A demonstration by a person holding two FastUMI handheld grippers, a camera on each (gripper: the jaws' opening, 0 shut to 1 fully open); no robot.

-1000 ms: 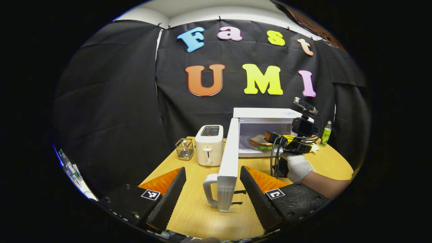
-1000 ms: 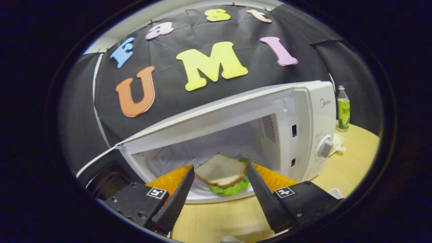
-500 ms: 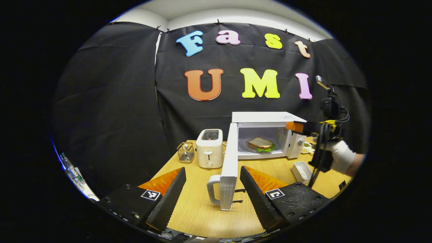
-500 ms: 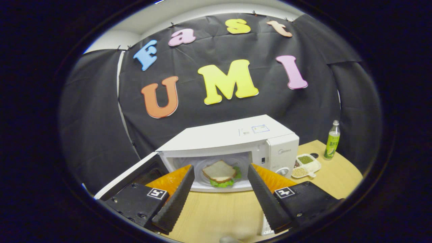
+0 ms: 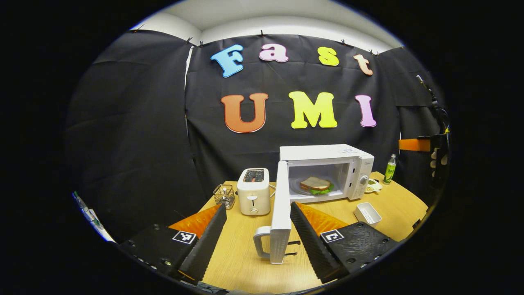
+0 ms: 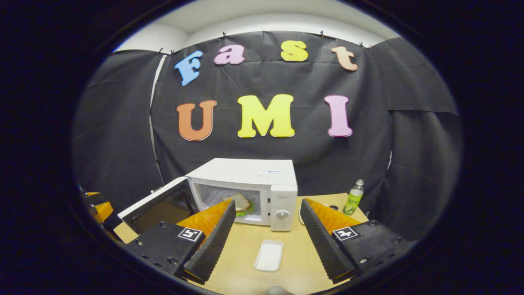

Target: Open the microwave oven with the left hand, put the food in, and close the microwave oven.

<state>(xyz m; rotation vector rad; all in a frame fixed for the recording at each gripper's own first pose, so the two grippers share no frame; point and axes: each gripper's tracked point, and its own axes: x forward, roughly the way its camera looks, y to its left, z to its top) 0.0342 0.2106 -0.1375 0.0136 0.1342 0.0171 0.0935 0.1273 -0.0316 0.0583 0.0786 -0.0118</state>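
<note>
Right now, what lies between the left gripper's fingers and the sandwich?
In the left gripper view, the open microwave door stands edge-on between the left gripper and the sandwich, its handle nearest.

Left gripper (image 5: 257, 241): two long wedge-shaped fingers (image 5: 204, 246) with ribbed inner faces, each seated in a black textured housing that bears a small square black-and-white marker (image 5: 183, 237) and round screw heads. Right gripper (image 6: 268, 241): same build, with ribbed wedge fingers (image 6: 213, 243), black housings, a square marker (image 6: 343, 234) on each and screws along the lower edges. In the left gripper view the right gripper's body (image 5: 432, 143) sits at the far right edge with dark cables rising above it, gripped by a hand in a white glove (image 5: 437, 157).
</note>
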